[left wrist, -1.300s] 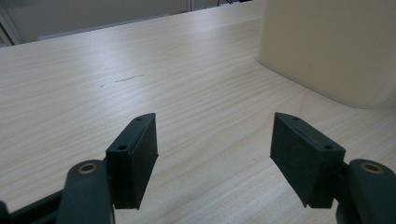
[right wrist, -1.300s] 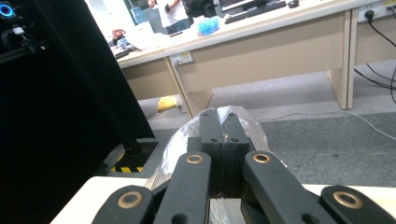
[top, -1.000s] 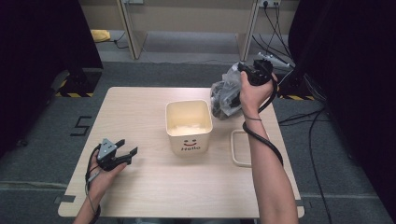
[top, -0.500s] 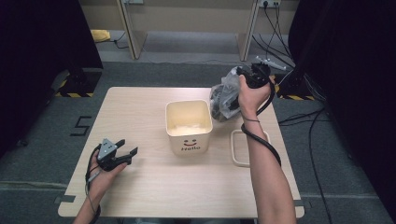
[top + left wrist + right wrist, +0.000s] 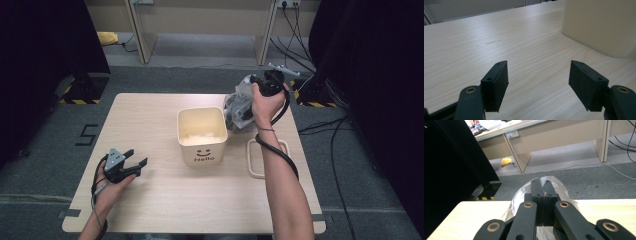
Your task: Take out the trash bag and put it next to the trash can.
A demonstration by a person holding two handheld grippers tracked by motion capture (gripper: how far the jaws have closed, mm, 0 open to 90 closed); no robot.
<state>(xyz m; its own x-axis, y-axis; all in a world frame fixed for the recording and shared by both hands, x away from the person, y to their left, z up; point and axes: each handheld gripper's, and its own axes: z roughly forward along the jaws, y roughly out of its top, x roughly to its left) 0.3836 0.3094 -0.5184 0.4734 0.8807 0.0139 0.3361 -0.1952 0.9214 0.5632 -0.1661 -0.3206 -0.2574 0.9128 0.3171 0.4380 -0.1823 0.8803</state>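
A cream bin (image 5: 201, 135) with a smiley and "Hello" on its front stands mid-table. Just right of its back corner, a crumpled clear plastic bag (image 5: 237, 107) with something dark inside hangs over the table. My right gripper (image 5: 245, 97) is shut on the bag's top. In the right gripper view the jaws (image 5: 541, 182) are pressed together, with the bag's film (image 5: 564, 192) bunched around them. My left gripper (image 5: 140, 159) rests low at the table's front left and is open. Between its fingers (image 5: 537, 77) is bare wood, and the bin's wall (image 5: 599, 25) stands ahead to the right.
A cream rectangular frame (image 5: 251, 160) lies flat on the table right of the bin, under my right forearm. Beyond the table's far edge are grey floor, desk legs (image 5: 137, 30) and cables (image 5: 300, 30). Dark screens stand on both sides.
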